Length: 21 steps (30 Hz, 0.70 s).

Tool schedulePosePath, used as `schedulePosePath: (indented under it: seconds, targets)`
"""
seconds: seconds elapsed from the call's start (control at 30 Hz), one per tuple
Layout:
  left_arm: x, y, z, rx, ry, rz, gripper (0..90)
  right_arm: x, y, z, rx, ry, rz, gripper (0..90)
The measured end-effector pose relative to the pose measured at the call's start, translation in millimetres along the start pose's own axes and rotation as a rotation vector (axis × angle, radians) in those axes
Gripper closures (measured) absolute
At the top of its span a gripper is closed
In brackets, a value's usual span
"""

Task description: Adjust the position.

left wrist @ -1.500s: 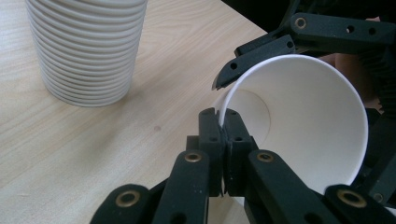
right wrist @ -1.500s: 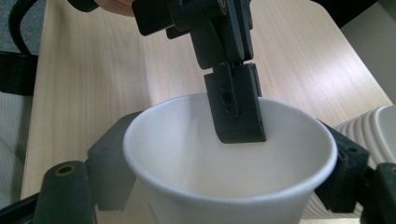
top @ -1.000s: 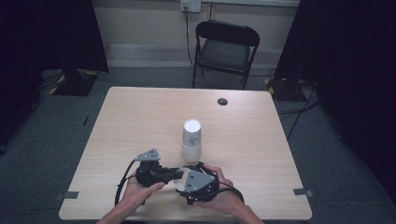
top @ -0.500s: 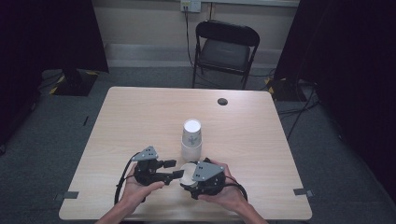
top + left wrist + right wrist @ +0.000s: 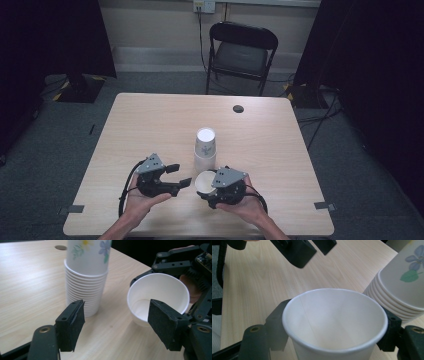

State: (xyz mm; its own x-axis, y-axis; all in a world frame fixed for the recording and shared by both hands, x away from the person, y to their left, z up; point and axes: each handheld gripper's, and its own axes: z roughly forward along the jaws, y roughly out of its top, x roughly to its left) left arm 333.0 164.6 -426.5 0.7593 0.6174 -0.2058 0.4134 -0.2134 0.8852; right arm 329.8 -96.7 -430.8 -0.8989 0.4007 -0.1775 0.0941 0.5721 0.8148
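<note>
A stack of upturned paper cups (image 5: 205,147) with a flower print stands at the table's middle. Just in front of it, my right gripper (image 5: 207,187) is shut on a single white paper cup (image 5: 204,181), whose mouth faces my left gripper (image 5: 179,176). In the right gripper view the jaws clasp this cup (image 5: 334,322) on both sides, with the stack (image 5: 402,290) at the right. My left gripper (image 5: 117,325) has just been opening and stands open with nothing between its pads. The cup (image 5: 157,297) sits a little beyond its right jaw, and the stack (image 5: 86,290) beyond its left.
A small black round disc (image 5: 238,108) lies near the table's far edge. A black folding chair (image 5: 240,50) stands behind the table (image 5: 150,120). Both hands rest near the front edge. Dark curtains hang at both sides.
My left gripper's jaws have spread apart and let go of the cup's rim. The right gripper has drawn the cup a little to the right, away from the left one.
</note>
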Motion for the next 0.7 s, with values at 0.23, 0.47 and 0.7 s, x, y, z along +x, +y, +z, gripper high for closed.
schedulePosePath:
  seconds: [0.23,0.47,0.7]
  targets:
    - [9.1,-6.0,-10.4,0.029,0.069,0.016,22.8,-7.5,-2.4,-5.5,-0.009,-0.009,0.045,27.6]
    - [18.0,-12.5,-16.8,0.016,0.131,-0.004,18.8,-17.1,-2.9,-9.1,-0.022,-0.020,0.095,27.7]
    - [22.2,-20.3,-17.4,0.037,0.182,-0.010,15.7,-25.3,-4.9,-11.3,-0.034,-0.042,0.139,28.2]
